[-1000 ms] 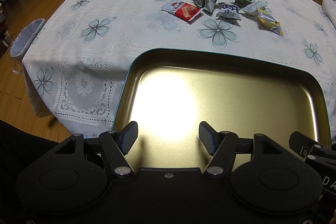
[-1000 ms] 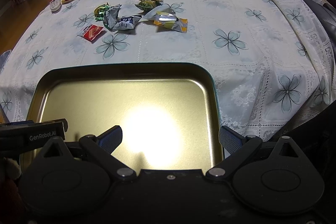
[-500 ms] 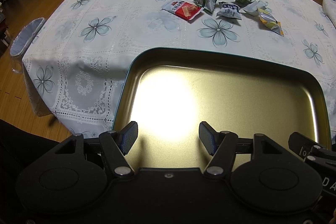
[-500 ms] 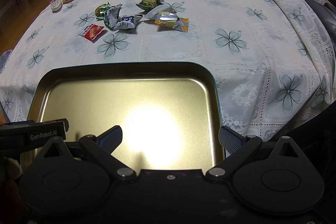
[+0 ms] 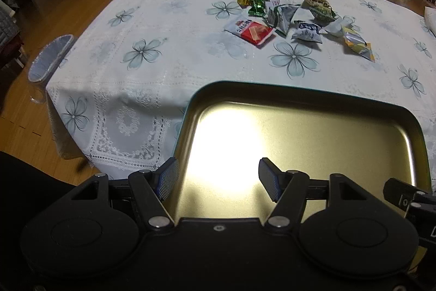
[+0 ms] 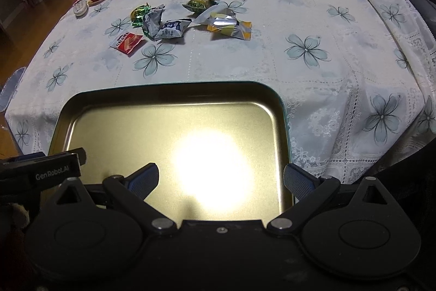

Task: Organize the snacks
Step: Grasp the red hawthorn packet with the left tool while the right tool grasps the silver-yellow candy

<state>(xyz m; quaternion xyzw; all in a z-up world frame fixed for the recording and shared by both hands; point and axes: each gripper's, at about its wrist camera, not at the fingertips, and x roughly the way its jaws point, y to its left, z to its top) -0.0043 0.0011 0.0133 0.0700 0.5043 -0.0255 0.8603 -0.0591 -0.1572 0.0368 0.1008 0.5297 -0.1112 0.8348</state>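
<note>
Floral cloth covers the tabletop (image 5: 152, 26); a gold tin tray (image 6: 169, 132) sits at its near edge. Snack packets (image 5: 294, 18) lie scattered past the tray, toward the far edge. Left gripper (image 5: 219, 179) and right gripper (image 6: 220, 180) hover over the tray, jaws wide apart, holding nothing.

You're working in dim, warm room light, with a blown-out glare patch on the metal tray (image 5: 313, 127) in both views, dark backgrounds, sharp focus up close, and strong fisheye bending at the tablecloth (image 6: 340, 72) edges.
</note>
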